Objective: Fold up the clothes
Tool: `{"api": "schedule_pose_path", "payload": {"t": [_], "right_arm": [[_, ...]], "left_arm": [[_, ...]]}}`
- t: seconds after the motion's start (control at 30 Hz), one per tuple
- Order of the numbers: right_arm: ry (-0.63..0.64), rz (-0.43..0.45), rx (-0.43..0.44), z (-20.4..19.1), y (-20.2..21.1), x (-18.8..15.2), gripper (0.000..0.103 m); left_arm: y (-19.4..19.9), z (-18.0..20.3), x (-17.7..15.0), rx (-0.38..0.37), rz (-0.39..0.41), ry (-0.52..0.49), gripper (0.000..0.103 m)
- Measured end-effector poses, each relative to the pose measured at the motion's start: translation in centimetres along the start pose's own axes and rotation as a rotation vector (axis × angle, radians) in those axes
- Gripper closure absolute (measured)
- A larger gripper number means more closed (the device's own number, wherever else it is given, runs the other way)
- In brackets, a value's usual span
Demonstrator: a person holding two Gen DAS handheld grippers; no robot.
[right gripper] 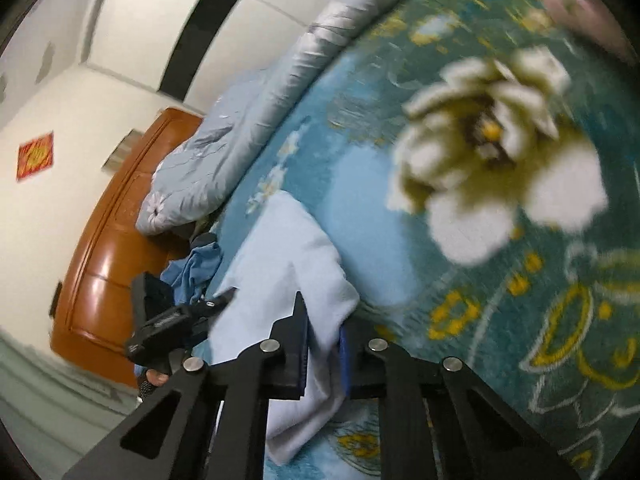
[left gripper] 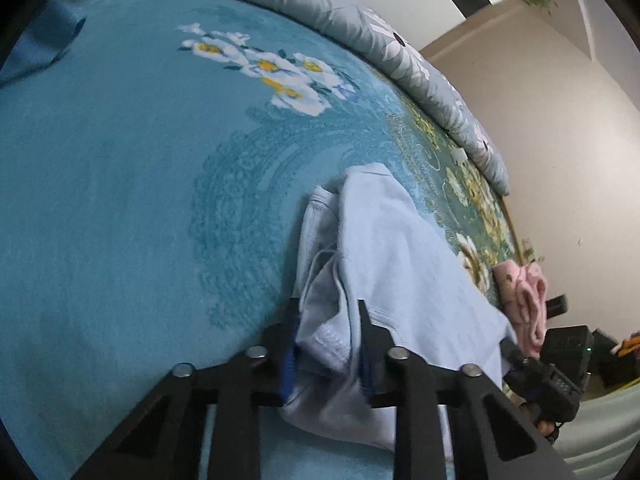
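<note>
In the left wrist view, the left tongs [left gripper: 329, 312] are seen clamped on a bunched hem of the pale blue garment [left gripper: 384, 248]. The cloth is pinched between the two black fingers [left gripper: 366, 320], whose blue pads are pressed against it from both sides. From the grip the garment is draped away over the teal blanket [left gripper: 120, 180], which is spread over the bed and printed with white flowers. Beyond the garment, along the far edge of the blanket, a grey quilt [left gripper: 400, 56] is rolled. A pink cloth [left gripper: 524, 300] is lying just beside the garment's right edge, at the blanket's border. Next to the pink cloth the right tongs [left gripper: 516, 354] are partly seen, with fingertips of a hand [left gripper: 546, 426] wrapped beneath them.

In the right wrist view, the right tongs [right gripper: 323, 316] are closed on another edge of the garment [right gripper: 288, 264]; a fold of cloth is held between the blue pads and hangs below them. The blanket [right gripper: 500, 300] is blurred to the right of the garment. To the garment's left the left tongs [right gripper: 218, 298] are seen, gripped by a hand [right gripper: 156, 378]. A darker blue cloth [right gripper: 198, 270] is crumpled just behind them. The quilt [right gripper: 224, 152] is lying above the garment, against an orange wooden headboard [right gripper: 108, 260].
</note>
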State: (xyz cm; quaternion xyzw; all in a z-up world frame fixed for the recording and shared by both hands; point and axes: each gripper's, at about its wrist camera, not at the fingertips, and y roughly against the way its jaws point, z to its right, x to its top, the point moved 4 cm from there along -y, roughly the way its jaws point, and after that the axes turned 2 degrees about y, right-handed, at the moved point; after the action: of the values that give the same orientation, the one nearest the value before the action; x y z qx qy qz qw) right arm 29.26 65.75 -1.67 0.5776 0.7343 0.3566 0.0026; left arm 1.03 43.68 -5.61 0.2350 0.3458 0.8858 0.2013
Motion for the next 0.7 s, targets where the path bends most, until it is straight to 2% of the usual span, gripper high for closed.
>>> {"api": "schedule_pose_path", "payload": {"t": [0.1,0.17,0.23,0.3,0.4,0.47,0.53,0.57,0.6,0.63,0.67,0.7], "right_arm": [[0.087,0.002,-0.010,-1.6,1.2,2.5,0.091],[0.146,0.011,-0.046,-2.0,1.6,4.6,0.091],[0.180,-0.007,-0.074,-1.7,1.5,6.8,0.091],[0.183,-0.060,-0.095,-0.8,0.3,8.2,0.091],[0.142,-0.124,-0.149,1.6,-1.5,8.3,0.091],[0.117,-0.130,-0.140,2.7,-1.4,8.0,0.089],[0.105,-0.113,-0.133,3.1,-0.6,7.7,0.082],[0.107,-0.103,-0.145,3.1,-0.1,7.5,0.077],[0.113,-0.090,-0.160,3.1,0.5,7.3,0.065],[0.118,-0.078,-0.174,3.0,1.0,7.0,0.056],[0.122,-0.066,-0.181,3.0,1.6,6.6,0.054],[0.122,-0.057,-0.184,3.0,2.0,6.1,0.051]], "left_arm": [[0.5,0.7,-1.6,-0.061,-0.017,0.042,0.085],[0.8,2.5,-3.7,-0.126,-0.040,0.018,0.085],[0.7,3.4,-4.7,-0.123,-0.049,-0.006,0.085],[0.5,3.7,-4.9,-0.112,-0.049,-0.007,0.085],[0.3,4.0,-5.2,-0.094,-0.048,-0.007,0.083],[0.1,4.3,-5.5,-0.083,-0.046,-0.008,0.081],[0.8,4.5,-5.4,-0.063,-0.034,-0.026,0.075],[1.2,4.6,-5.2,-0.056,-0.018,-0.032,0.068],[1.5,4.5,-4.8,-0.062,-0.001,-0.026,0.062],[1.8,4.5,-4.4,-0.069,0.016,-0.020,0.050],[1.9,4.2,-4.0,-0.083,0.030,0.001,0.040],[2.0,4.0,-3.6,-0.098,0.042,0.022,0.036]]}}
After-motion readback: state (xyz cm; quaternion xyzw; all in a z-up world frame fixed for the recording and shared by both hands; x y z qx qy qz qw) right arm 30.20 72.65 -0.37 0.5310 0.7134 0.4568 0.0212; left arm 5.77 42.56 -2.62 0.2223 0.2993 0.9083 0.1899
